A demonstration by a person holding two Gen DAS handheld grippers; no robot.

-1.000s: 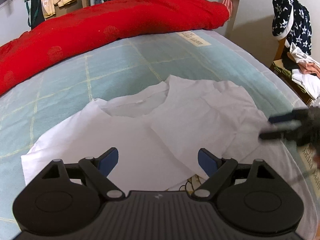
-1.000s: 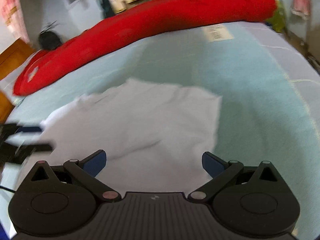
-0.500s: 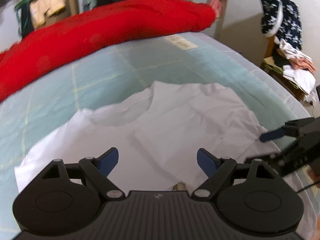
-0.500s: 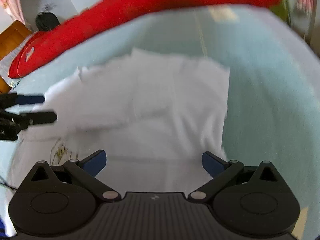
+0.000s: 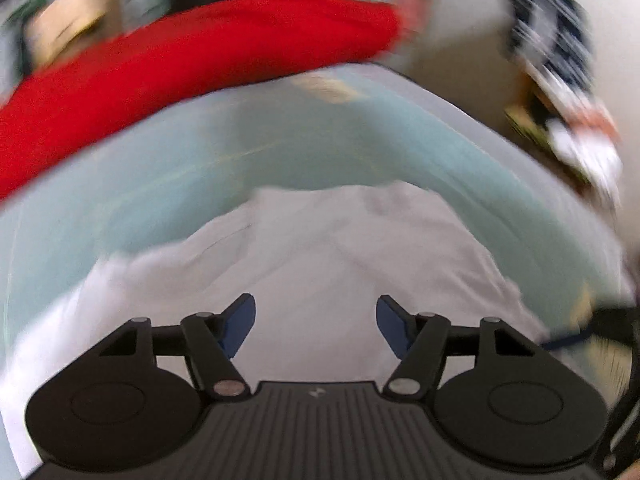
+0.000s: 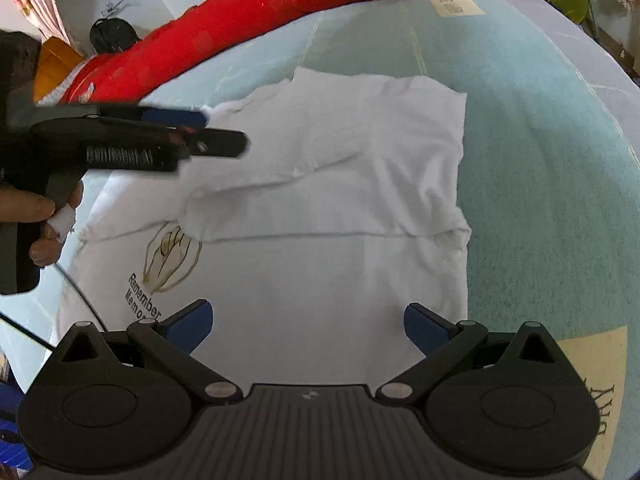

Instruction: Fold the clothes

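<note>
One pale blue-green bed sheet with thin yellowish lines covers the mattress and fills most of both views. Along its far edge lies a long red quilt, rolled into a thick bolster. Nearer, a white T-shirt is spread flat on the sheet, partly folded: an upper layer is doubled over the lower body, and a printed emblem of clasped hands with dark lettering under it shows at the shirt's left side. In the blurred left wrist view a dark blue garment with white stars hangs by the wall at the right, over a heap of pale clothes.

The right gripper hovers over the shirt's near hem with its blue pads wide apart and nothing between them. The left gripper is above the shirt's left part, its jaws closing, with no cloth pinched between the pads. A hand grasps its handle.
</note>
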